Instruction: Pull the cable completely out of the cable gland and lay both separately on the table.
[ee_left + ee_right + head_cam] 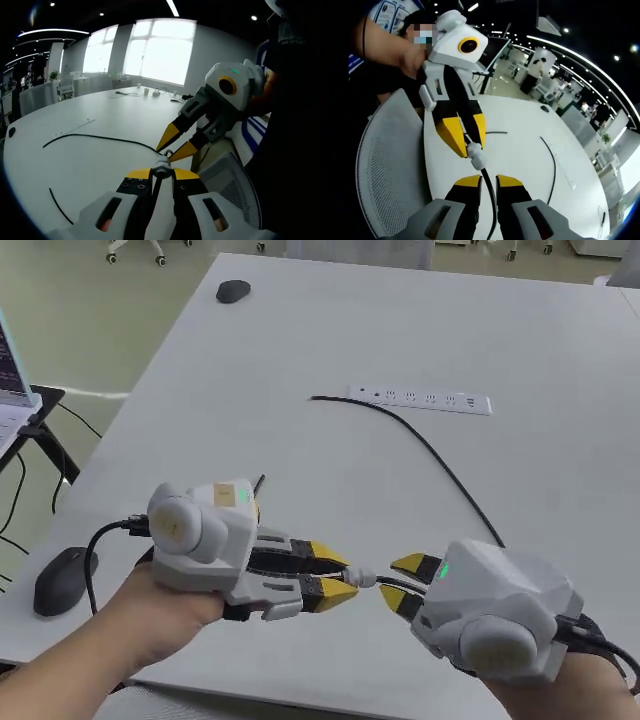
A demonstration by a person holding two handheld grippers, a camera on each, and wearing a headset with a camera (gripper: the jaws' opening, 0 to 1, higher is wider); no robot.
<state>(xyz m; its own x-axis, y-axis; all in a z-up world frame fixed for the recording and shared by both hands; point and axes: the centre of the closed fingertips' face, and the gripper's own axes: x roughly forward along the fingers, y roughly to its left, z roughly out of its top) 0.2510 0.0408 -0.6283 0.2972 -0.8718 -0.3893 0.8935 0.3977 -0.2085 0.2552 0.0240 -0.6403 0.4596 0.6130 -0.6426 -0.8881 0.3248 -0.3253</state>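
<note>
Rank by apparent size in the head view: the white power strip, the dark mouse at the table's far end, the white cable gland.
1. Long white power strip.
2. Dark oval mouse, shrunk by distance.
3. Small white plastic cable gland, partly hidden; only slightly smaller than the mouse.

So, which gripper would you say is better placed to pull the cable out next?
Right, probably: the right gripper grips the black cable just behind the cable gland, which the left gripper holds, so it can draw straight back.
</note>
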